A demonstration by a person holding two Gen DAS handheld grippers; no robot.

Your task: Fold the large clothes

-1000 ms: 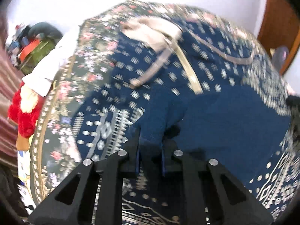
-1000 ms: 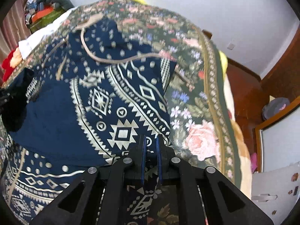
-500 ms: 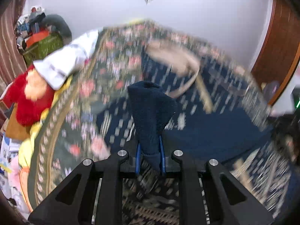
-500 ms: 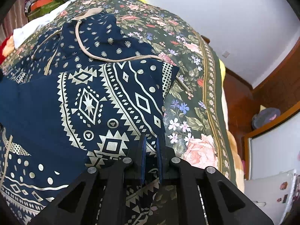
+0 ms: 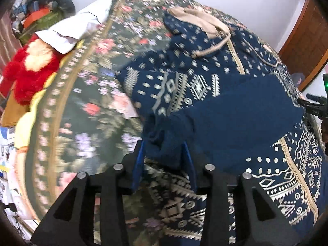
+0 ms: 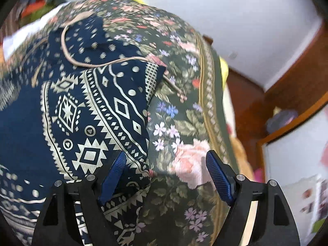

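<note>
- The right gripper (image 6: pixel 166 174) had just spread its fingers, dropping the navy garment (image 6: pixel 67 110).
- The left gripper (image 5: pixel 164 155), parted too, loosely straddled the folded corner; fold laid.

Floral bedspread (image 5: pixel 86 102) across the bed. Red plush toy (image 5: pixel 30 61) off its left edge, white cloth (image 5: pixel 78 28) just beyond the toy, cluttered boxes (image 5: pixel 39 18) farther back. Wooden door (image 5: pixel 303 41) right of the bedspread.

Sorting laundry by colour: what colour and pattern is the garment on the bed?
The garment is navy with cream geometric print; clearest in the right wrist view.
</note>
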